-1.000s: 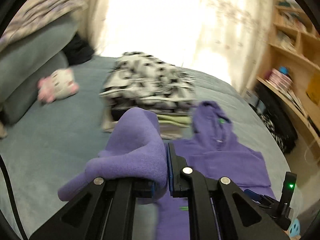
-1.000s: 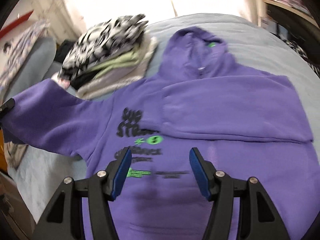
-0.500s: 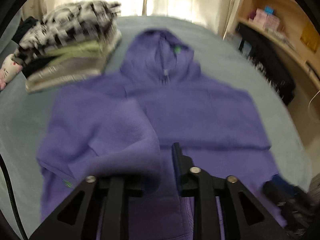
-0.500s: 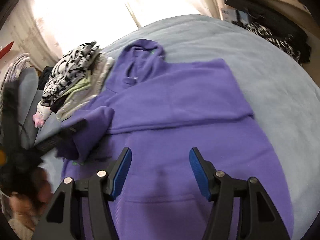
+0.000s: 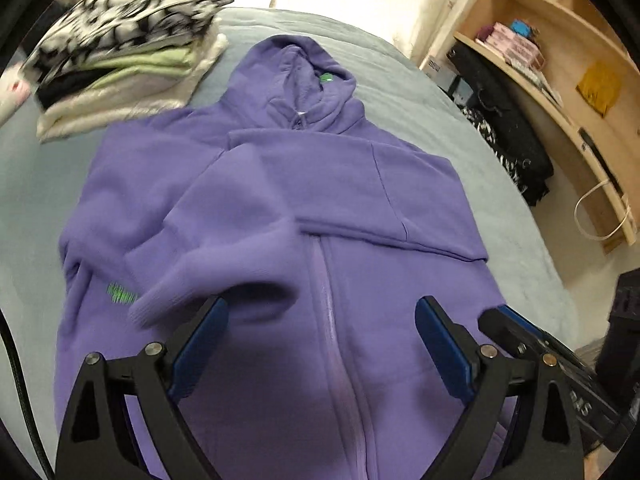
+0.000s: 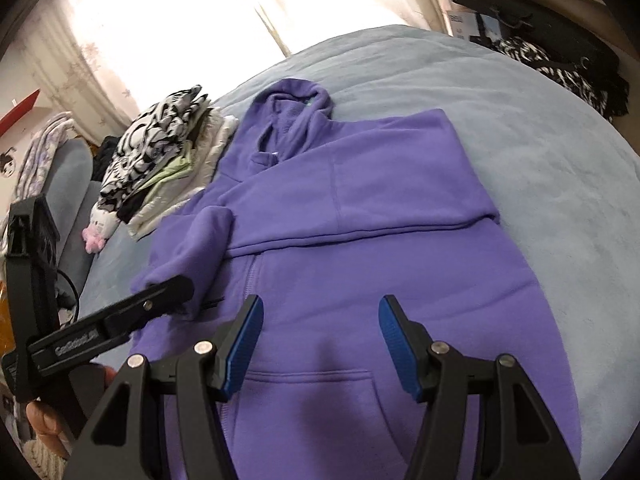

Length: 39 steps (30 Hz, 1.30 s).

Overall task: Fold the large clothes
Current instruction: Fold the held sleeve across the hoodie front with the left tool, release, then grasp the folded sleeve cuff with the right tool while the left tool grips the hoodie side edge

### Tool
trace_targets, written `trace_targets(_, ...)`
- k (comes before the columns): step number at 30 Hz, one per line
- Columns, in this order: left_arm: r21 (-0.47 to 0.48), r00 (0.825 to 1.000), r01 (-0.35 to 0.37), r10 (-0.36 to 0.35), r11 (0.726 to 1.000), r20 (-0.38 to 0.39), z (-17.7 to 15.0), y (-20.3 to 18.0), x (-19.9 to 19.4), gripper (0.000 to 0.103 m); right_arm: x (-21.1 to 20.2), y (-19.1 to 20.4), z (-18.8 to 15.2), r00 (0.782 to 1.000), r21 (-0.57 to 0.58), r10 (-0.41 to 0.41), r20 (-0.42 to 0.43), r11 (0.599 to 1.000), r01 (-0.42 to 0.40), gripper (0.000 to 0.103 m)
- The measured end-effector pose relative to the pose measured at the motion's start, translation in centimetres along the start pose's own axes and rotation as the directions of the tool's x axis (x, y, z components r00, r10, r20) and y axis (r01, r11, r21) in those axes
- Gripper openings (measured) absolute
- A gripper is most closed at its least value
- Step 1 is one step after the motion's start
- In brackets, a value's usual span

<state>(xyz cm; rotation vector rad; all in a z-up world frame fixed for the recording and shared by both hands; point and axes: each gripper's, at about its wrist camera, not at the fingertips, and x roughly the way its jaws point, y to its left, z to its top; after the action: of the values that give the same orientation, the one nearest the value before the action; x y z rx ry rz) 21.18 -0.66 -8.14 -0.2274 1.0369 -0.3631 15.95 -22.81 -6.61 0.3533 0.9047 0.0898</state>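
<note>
A purple zip hoodie lies front up on the grey-blue bed, hood away from me; it also shows in the right wrist view. Both sleeves are folded across the chest. The left sleeve's cuff lies just past my left gripper, which is open and empty above the zipper. My right gripper is open and empty above the hoodie's front pocket. The left gripper's finger shows in the right wrist view beside the folded sleeve.
A stack of folded clothes sits on the bed left of the hood, also in the right wrist view. A pink and white plush lies beside it. Wooden shelves and dark bags stand right of the bed.
My left gripper carried the left sleeve over the hoodie's chest, opened and let it go. The right gripper stayed open and pulled back toward the hem.
</note>
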Motion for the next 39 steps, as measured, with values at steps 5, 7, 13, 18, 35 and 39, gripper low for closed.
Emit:
trace_targets(5,-0.102,1.000,-0.008,0.008,0.995,0.006,-3.4,3.1,-2.4,0.094,0.2,1.9,-0.3,1.000,-0.062,0.014,-0.009,0.998,-0.015,0.060)
trace_targets(7,-0.134,0.999,-0.047,0.048,0.990,0.004,-5.0,4.7,-3.2,0.094,0.6,3.0,-0.4,1.000,-0.099,0.022,-0.019,0.995,-0.024,0.060)
trace_targets(13,-0.166,0.990,-0.139,0.142,0.976,0.008,-7.8,8.0,-4.8,0.094,3.0,8.1,-1.0,0.998,-0.324,0.014,-0.065,0.946,-0.035,0.060)
trace_targets(18,-0.203,0.988,-0.151,0.156,0.967,0.011,-8.5,10.1,-5.1,0.094,5.2,12.4,-1.9,0.997,-0.530,-0.020,-0.070,0.848,-0.020,0.060)
trace_targets(35,-0.240,0.988,-0.150,0.157,0.959,0.011,-7.9,10.9,-3.6,0.094,3.6,18.1,5.7,0.978,-0.639,0.068,0.199,0.765,0.077,0.007)
trace_targets(39,-0.236,0.989,-0.141,0.147,0.962,0.010,-7.9,10.9,-3.5,0.094,1.6,10.9,10.7,0.966,-0.293,0.085,0.245,0.956,-0.010,0.007)
